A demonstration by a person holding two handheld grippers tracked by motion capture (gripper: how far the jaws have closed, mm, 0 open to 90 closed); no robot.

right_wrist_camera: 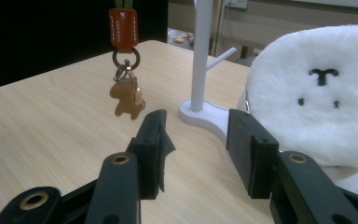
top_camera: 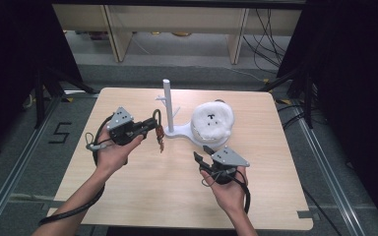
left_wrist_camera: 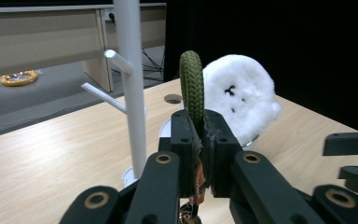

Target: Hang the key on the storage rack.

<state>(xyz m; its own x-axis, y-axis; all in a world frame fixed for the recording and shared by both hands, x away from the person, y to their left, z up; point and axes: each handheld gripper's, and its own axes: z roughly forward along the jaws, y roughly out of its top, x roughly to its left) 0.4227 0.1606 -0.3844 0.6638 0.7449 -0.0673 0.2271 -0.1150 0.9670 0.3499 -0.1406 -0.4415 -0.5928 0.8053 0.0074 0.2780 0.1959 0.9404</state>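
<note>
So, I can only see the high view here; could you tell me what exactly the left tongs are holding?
Observer: The left tongs are shut on a green braided loop, which sticks up between the jaws.
Operator: Thank you. Does anything hang from it?
Observer: Yes, an orange tag, a ring, and a brown horse-shaped charm that hangs above the table.
Operator: And are the right tongs holding anything?
Observer: No, the right tongs are open with nothing between them, and point towards the white stand.

Green braided keychain (left_wrist_camera: 192, 86) with brown horse charm (right_wrist_camera: 127, 98) hangs upright above the table.
</note>
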